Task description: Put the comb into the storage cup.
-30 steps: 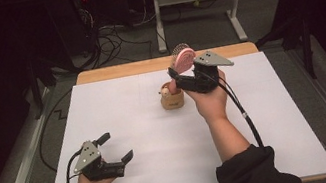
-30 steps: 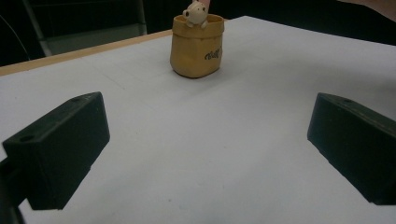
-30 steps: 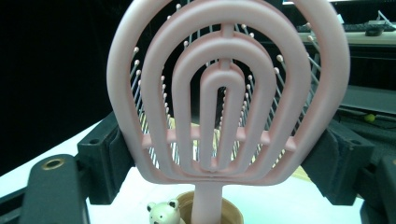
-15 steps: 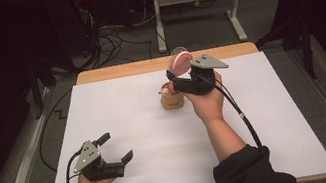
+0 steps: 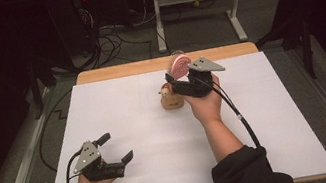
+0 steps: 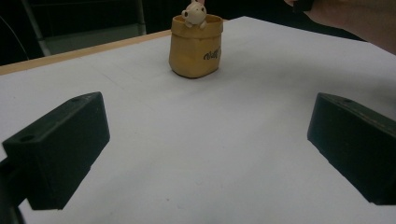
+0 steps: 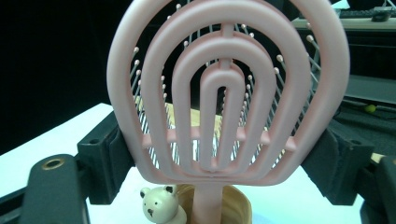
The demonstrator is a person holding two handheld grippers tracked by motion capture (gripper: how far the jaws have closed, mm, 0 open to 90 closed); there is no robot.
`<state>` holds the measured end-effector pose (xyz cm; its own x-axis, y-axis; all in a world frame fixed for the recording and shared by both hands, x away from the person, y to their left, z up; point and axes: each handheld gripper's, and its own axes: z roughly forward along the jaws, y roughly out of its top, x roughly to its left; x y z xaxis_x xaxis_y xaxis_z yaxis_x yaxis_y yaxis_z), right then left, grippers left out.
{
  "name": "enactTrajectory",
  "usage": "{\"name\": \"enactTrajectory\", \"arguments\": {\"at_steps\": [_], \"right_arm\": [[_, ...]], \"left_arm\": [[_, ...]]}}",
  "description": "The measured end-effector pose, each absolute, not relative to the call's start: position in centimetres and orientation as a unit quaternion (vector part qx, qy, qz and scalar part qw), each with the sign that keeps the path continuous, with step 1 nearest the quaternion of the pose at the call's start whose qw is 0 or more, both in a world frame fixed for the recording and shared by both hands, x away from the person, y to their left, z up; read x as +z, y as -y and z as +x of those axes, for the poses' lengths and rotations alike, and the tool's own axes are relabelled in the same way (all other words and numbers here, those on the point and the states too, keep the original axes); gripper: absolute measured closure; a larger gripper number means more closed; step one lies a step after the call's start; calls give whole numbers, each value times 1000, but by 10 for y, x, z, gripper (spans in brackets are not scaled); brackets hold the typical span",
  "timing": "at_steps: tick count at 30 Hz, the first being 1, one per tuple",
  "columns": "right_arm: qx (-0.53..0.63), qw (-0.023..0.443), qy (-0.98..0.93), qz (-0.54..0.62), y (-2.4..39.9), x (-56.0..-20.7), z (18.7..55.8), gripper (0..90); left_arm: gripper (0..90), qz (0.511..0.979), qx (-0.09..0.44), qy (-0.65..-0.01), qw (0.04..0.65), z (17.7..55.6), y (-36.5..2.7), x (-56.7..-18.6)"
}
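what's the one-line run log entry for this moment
right gripper: shut on pink hairbrush | brush handle in bear holder | left gripper: open, idle on table

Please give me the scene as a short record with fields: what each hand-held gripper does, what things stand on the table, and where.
surface: white table top
held thing: pink hairbrush, head up, handle pointing down into the holder
right hand-held gripper: shut on the brush head, one jaw at each side
holder: tan bag-shaped cup, upright, near the far middle of the table
decoration: small white bear at the cup's rim
left hand-held gripper: open, holds nothing, at the near left, apart from the cup
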<state>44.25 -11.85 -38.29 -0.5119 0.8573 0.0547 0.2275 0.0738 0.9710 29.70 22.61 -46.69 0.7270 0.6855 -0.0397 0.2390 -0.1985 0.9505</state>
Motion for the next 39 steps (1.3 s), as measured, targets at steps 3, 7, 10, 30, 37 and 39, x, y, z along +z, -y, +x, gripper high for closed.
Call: {"name": "enactTrajectory", "arguments": {"at_steps": [3,7,10,30,37,39], "right_arm": [[548,287,-674,403,119,-384,442,202],[548,287,-674,405,119,-386,442,202],[549,288,-672,405,120,-387,442,202],[548,280,-671,415,123,-389,445,198],[541,282,-677,412,123,-389,441,196],[542,283,-676,412,124,-390,439,196]], "left_arm": [[0,747,202,-309,553,297,-226,-467],[0,748,201,-310,551,297,-226,-467],[0,749,201,-309,551,297,-226,-467],[0,750,193,-309,552,297,-225,-468],[0,750,193,-311,552,297,-225,-468],[0,751,194,-309,551,296,-225,-468]]}}
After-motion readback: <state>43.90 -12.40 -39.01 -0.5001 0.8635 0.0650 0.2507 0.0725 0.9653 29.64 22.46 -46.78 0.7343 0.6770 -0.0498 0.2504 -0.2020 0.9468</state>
